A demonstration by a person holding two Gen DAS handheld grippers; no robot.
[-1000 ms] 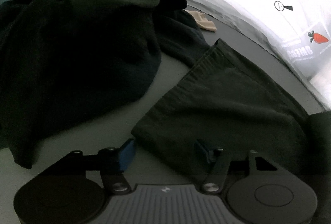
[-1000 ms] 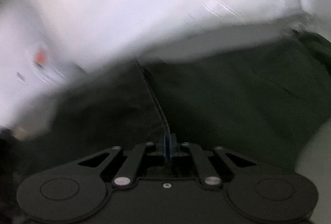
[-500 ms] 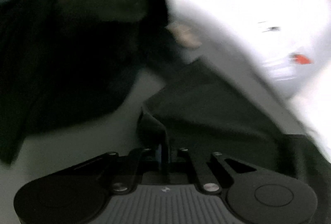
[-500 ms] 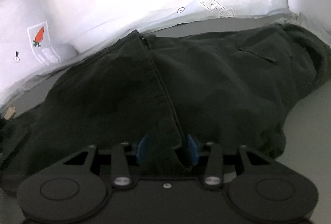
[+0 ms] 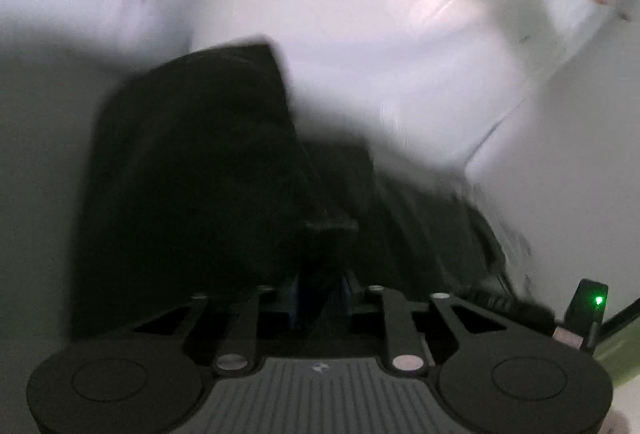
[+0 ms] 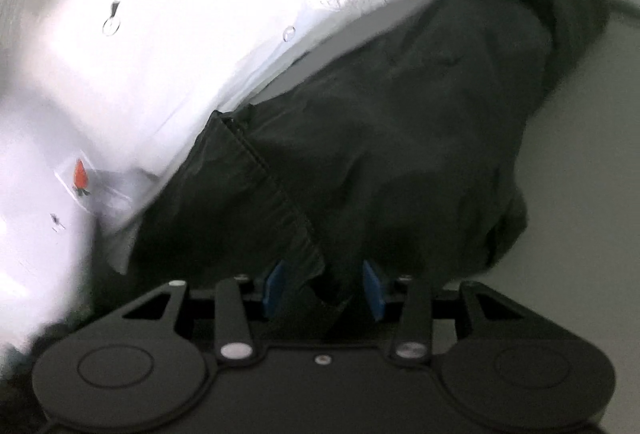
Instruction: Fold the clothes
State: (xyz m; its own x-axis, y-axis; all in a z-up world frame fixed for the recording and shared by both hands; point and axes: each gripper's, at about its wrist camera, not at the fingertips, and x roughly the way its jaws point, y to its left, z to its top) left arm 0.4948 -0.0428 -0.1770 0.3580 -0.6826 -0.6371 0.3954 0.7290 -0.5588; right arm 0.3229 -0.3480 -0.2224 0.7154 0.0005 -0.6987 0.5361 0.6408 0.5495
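In the left wrist view we are seeing the left tool (image 5: 320, 294) with jaws just opening a little, a dark garment (image 5: 192, 169) fold between them, grip unclear in the blur; in the right wrist view the right tool (image 6: 322, 284) is standing released, hem loose between its blue pads (image 6: 274, 282), the garment lying on the grey counter (image 6: 580, 173).

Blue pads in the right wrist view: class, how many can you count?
2: one blue pad left of the dark garment fold, one right; nothing suggests more.
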